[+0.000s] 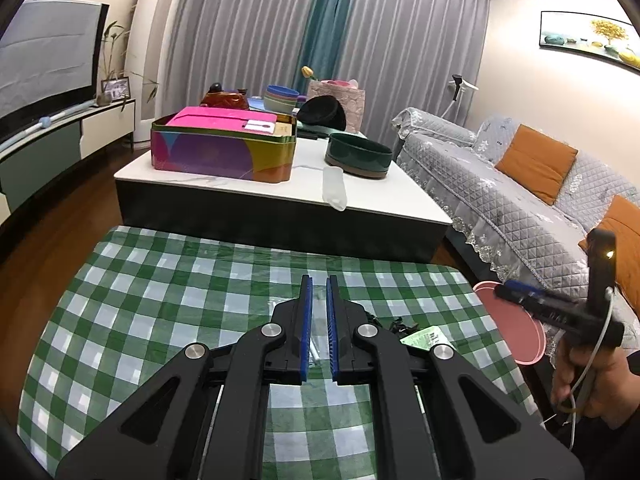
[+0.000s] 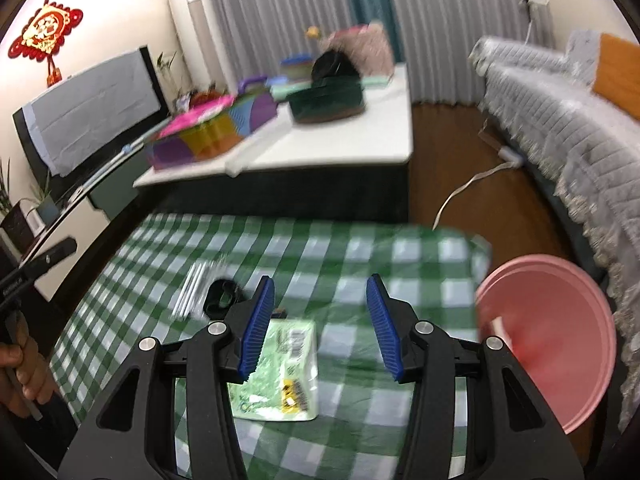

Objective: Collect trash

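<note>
Covering the near table, green checked cloth [image 1: 160,280]; grey sofa [image 1: 500,196] beyond.

Both grippers, left gripper [image 1: 319,292] and right gripper [image 2: 320,300], have black linkages, silver screws, ribbed blue pads [image 2: 256,326]; bare-skinned hand [image 1: 592,380] beside white cable [image 1: 596,344].

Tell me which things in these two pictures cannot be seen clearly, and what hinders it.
- Green packet: left wrist view, mostly hidden behind the left gripper.
- Packet print: right wrist view, motion blur makes it unreadable.
- Black item: right wrist view, blurred, kind unclear.
- Pink bin: both views, its inside is blurred or cut off.
</note>
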A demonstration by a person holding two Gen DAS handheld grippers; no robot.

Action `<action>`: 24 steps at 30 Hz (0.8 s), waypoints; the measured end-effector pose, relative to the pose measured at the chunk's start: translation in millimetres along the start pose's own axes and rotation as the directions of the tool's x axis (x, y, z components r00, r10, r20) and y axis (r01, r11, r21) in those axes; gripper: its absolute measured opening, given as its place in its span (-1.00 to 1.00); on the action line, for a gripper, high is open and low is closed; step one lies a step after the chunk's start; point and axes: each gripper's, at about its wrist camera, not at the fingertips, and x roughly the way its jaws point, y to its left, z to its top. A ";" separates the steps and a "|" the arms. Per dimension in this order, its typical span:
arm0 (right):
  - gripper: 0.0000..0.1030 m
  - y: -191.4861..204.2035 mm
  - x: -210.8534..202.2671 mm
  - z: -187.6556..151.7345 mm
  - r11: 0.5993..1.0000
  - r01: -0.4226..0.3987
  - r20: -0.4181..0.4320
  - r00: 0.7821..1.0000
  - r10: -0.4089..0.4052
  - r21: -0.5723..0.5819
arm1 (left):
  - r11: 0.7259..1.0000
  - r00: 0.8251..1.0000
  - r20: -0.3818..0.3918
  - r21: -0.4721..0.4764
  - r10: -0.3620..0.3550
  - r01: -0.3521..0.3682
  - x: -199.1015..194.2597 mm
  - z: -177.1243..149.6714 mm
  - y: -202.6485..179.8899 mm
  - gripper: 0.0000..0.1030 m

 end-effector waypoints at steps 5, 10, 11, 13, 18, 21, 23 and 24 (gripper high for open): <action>-0.06 9.3 39.0 -24.2 0.999 -0.029 -0.140 0.990 0.025 -0.029 | 1.000 1.000 -0.021 -0.013 0.013 -0.013 12.8 -1.4 4.6 -0.87; -0.06 17.1 61.6 -41.3 0.997 -0.052 -0.225 0.974 0.039 -0.050 | 1.000 0.999 -0.039 -0.005 0.024 -0.024 26.8 -4.0 4.2 -0.86; -0.06 18.2 63.3 -42.3 0.997 -0.056 -0.232 0.972 0.042 -0.054 | 1.000 0.999 -0.044 -0.004 0.025 -0.026 29.6 -4.4 4.1 -0.87; -0.33 21.6 66.9 -44.6 0.995 -0.071 -0.249 0.967 0.053 -0.065 | 1.000 0.998 -0.052 -0.003 0.029 -0.029 35.4 -5.9 4.2 -0.87; -0.83 19.8 72.3 -47.8 0.993 -0.106 -0.284 0.955 0.086 -0.055 | 0.999 0.997 -0.070 0.000 0.038 -0.038 46.5 -9.3 4.5 -0.86; -0.92 16.8 65.3 -43.0 0.991 -0.124 -0.265 0.958 0.108 -0.044 | 0.999 0.995 -0.089 -0.002 0.045 -0.046 54.6 -12.7 4.7 -0.86; -0.95 12.8 57.6 -36.8 0.991 -0.135 -0.241 0.962 0.125 -0.024 | 0.999 0.993 -0.104 -0.002 0.051 -0.052 60.8 -15.8 4.3 -0.86; -0.95 9.0 51.0 -32.4 0.990 -0.139 -0.218 0.967 0.134 -0.010 | 0.998 0.992 -0.114 -0.003 0.054 -0.055 65.0 -18.0 4.1 -0.86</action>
